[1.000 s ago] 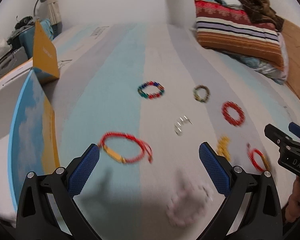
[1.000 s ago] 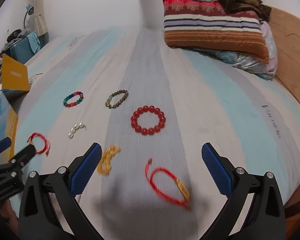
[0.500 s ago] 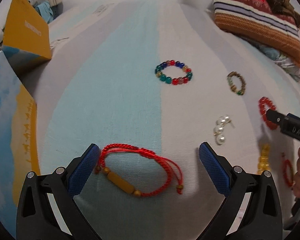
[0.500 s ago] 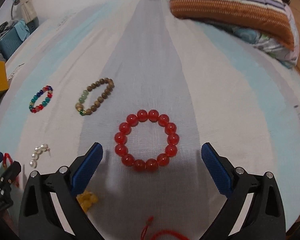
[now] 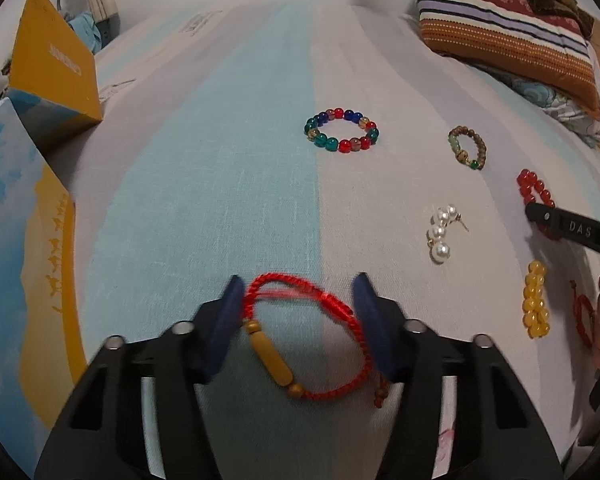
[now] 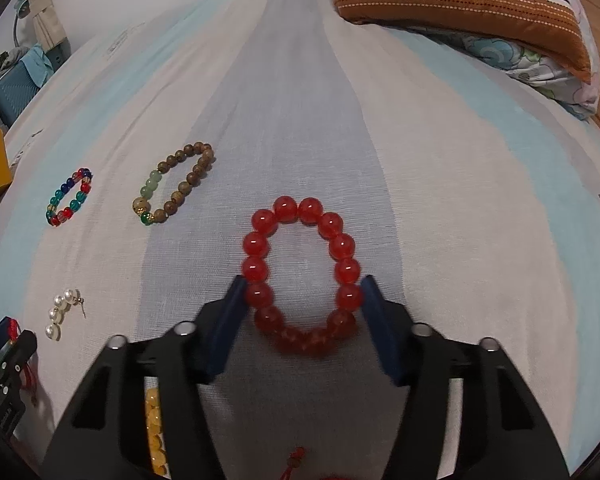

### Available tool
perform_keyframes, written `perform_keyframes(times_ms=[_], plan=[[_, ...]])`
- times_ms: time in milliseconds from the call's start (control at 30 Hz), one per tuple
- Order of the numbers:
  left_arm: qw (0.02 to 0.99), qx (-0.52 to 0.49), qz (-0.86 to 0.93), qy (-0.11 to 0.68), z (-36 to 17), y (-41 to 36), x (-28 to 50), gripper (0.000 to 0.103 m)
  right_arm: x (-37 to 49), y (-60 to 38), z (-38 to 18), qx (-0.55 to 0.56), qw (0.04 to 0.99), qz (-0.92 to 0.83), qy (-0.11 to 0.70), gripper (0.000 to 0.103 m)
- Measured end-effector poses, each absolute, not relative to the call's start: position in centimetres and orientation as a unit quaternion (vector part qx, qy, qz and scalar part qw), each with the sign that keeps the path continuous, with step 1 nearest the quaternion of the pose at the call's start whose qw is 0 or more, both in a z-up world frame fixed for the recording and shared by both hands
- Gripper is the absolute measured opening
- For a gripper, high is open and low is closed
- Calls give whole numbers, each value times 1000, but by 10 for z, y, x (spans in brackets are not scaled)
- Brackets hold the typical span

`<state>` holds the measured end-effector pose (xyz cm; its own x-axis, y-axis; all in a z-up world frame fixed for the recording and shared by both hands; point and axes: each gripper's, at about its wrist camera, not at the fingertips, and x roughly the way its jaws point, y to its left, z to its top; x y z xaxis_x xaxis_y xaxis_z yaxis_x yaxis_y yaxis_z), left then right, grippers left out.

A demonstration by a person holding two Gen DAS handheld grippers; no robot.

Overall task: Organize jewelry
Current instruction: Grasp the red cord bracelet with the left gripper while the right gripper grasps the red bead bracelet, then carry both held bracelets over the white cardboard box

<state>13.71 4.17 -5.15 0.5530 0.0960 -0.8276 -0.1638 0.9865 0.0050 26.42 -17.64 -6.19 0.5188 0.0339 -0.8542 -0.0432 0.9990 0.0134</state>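
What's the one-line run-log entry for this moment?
left gripper: fingers just closing, squeezing red cord bracelet | right gripper: fingers just closing, squeezing red bead bracelet | both on bedsheet | nothing lifted

yellow bead strand [image 6: 155, 436] partly hidden, far cord [image 5: 300, 289] seemingly blurred

Both wrist cams close, angled down; share bedspread [image 5: 260, 160].

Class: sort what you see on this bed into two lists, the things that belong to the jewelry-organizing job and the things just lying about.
Belongs to the job: red cord bracelet, red bead bracelet, multicolored bead bracelet, brown bead bracelet, pearl earrings, yellow bead bracelet.

Just lying about: striped pillow, yellow box.
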Motion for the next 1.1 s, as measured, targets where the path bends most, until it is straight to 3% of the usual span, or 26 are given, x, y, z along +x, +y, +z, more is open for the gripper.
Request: perform_keyframes(times_ms=[33, 100, 133, 200, 267, 1100], plan=[[880, -37, 73, 467, -51, 42, 136, 43, 264, -174, -61, -9, 872, 22, 490, 39], [881, -43, 69, 467, -50, 42, 134, 14, 260, -172, -60, -10, 873, 25, 487, 28], [880, -47, 67, 467, -50, 44, 133, 7, 260, -175, -58, -7, 874, 25, 485, 26], [881, -55, 59, 467, -48, 45, 131, 6, 260, -177, -54, 1, 877, 28, 479, 26], [882, -59, 54, 465, -46, 45, 129, 6, 257, -178, -45, -1, 885, 22, 464, 13], [899, -61, 35, 431, -20, 38, 115, 6, 222, -170, 11, 10, 914, 56, 401, 13]])
